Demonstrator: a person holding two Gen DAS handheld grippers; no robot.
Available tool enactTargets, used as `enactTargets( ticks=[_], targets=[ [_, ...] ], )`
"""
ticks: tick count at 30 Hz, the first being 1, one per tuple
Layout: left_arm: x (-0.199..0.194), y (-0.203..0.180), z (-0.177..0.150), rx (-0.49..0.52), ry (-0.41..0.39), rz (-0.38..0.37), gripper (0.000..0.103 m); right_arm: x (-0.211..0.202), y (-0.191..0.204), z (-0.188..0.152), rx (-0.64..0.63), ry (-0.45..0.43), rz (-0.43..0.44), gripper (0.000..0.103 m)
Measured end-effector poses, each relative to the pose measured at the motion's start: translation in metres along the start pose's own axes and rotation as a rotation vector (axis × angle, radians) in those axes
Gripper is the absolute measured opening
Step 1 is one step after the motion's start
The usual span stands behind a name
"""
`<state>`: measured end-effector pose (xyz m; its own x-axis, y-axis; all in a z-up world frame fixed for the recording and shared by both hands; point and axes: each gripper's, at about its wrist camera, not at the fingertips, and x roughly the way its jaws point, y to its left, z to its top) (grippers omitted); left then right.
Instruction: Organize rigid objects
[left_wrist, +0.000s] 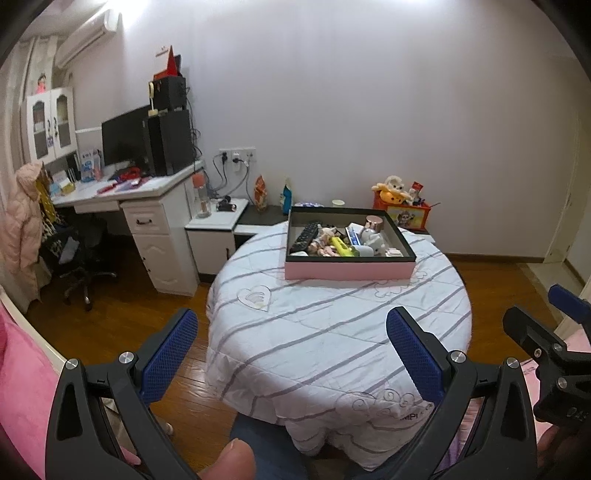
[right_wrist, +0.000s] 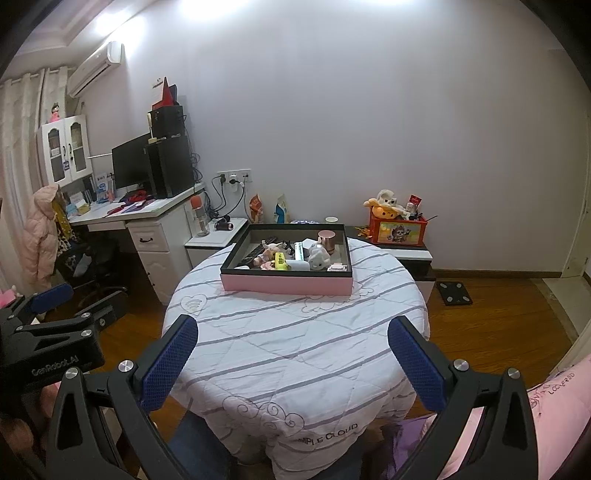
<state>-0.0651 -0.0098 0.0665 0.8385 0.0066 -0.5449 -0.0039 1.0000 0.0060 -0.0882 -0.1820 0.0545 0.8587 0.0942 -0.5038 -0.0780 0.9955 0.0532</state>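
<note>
**While both grippers hang back at the near edge, the tray waits at the far edge of the table**

While the left gripper (left_wrist: 291, 354) and the right gripper (right_wrist: 293, 360) hover over the near edge of the round table (right_wrist: 295, 354), each with its blue-padded fingers spread wide and nothing between them, the pink-sided tray (right_wrist: 286, 286) sits toward the far edge of the striped cloth. All the small rigid objects in view lie inside it, crowded along its near wall: a black remote control (left_wrist: 306, 236) at the left, a yellow item (left_wrist: 343, 247) near the middle, a copper-coloured cylinder (right_wrist: 327, 240) standing upright toward the far right, and a pale elephant-shaped figure (right_wrist: 319, 258) just in front of it. No loose object shows on the cloth itself. Such an arrangement fits either a heap still awaiting sorting or a collection already gathered; the views do not decide between them.

Risks, as judged from this arrangement:

- Crowding. The objects touch or overlap, so fingers closing on one may nudge or drag a neighbour.
- Tipping. The upright cylinder looks smooth and may roll if knocked over.
- Tray wall. A low approach from the near edge may strike the wall and push the tray along the cloth.
- Soft cloth. The quilted cover hangs over the table edge and may bunch or slide under a shoved tray.
- Reach. The tray lies well apart from both grippers, so a long stretch may cost precision.
</note>
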Motion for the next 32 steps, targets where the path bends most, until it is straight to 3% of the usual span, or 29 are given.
enactTargets(
  ticks=[10, 32],
  targets=[
    [-0.0034, -0.0001, 0.0023, 0.0, -0.007, 0.025, 0.103, -0.0005, 0.0038, -0.0005, -0.003, -0.003, 0.007, 0.103],
    [0.0007, 0.0013, 0.003, -0.012, 0.001, -0.008, 0.103, 0.0001, 0.005, -0.0014, -0.003, -0.001, 0.009, 0.103]
  ],
)
